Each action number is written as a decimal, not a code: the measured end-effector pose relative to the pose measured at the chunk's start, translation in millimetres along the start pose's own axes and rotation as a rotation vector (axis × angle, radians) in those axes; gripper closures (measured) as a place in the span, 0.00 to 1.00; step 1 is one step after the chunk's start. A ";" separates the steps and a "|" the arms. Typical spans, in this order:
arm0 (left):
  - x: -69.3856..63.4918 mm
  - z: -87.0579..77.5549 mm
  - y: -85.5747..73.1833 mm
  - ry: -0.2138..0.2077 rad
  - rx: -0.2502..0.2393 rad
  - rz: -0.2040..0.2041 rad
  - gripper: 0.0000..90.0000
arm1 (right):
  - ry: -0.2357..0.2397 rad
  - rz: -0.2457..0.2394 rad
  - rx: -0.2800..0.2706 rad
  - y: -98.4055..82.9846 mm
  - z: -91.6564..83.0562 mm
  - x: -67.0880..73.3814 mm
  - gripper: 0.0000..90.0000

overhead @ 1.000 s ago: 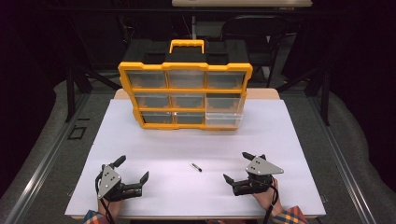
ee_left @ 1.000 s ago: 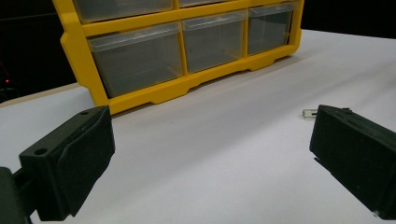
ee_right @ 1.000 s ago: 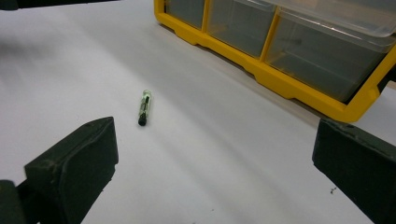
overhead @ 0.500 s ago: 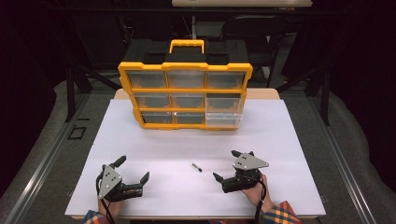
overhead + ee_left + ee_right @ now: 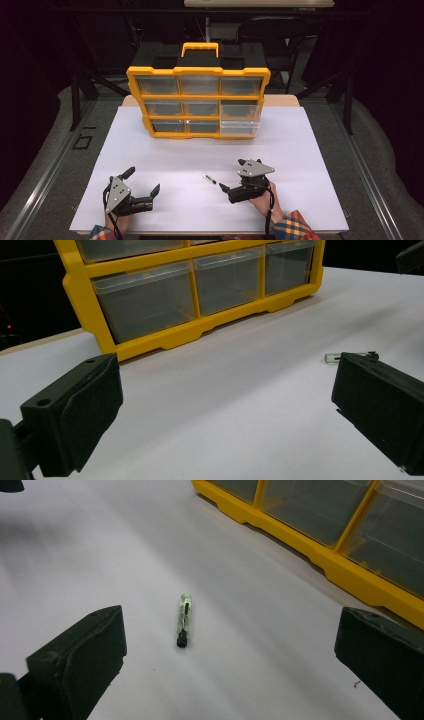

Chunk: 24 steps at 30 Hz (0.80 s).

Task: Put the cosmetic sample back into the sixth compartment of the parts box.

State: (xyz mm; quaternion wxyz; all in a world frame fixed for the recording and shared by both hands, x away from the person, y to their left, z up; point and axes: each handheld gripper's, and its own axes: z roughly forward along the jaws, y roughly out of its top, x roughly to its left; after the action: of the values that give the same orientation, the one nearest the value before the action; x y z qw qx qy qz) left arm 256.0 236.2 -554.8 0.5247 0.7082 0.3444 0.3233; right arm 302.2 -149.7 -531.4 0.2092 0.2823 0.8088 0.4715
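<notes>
Right gripper view: jaws spread wide, nothing between the pads, and a small clear tube (image 5: 183, 620) with a black tip lies on the white sheet (image 5: 100, 550) just ahead, roughly centred in the gap. High view puts the right gripper (image 5: 226, 189) close beside that tube (image 5: 209, 178), jaw tips pointing left toward it; a second ago it sat farther right and well apart from the tube, so the hand has slid inward and lined up on it. Judgement: this is the approach to a pick, not yet a grasp; what remains is closing the last gap and pinching a thin, round thing that could roll or skid on the smooth sheet. Left gripper (image 5: 145, 191) rests at the near left of the sheet, jaws also spread and empty, in the same spot as a second ago; from the left gripper view the tube (image 5: 345, 357) peeks out past one pad, far off. Beyond both, at the far edge of the sheet, stands a yellow organiser (image 5: 198, 102) with rows of clear drawers and a handle on top, unmoved; the lower right drawer (image 5: 240, 125) looks pulled out a little, likely the destination. Drawers appear empty as far as can be told. No brand, label or writing readable on organiser, tube or grippers.
</notes>
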 end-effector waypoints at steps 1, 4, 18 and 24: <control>-0.2 0.0 0.0 0.000 0.000 0.000 0.00 | 0.002 0.001 0.003 0.9 1.1 0.4 0.00; -0.1 -0.1 0.0 0.000 0.000 0.001 0.00 | 0.003 0.000 0.010 3.4 4.5 1.6 0.00; -0.2 0.4 -0.2 0.003 0.006 -0.001 0.00 | 0.018 -0.003 0.055 10.7 16.4 4.0 0.00; -0.3 0.6 -0.3 0.004 0.006 -0.002 0.00 | 0.020 -0.002 0.071 14.6 23.2 6.6 0.00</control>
State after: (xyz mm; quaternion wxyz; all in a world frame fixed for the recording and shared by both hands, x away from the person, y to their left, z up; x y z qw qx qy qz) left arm 256.2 235.7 -555.4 0.5222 0.7087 0.3473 0.3232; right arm 315.0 -124.6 -529.9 0.1914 0.2837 0.8274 0.4453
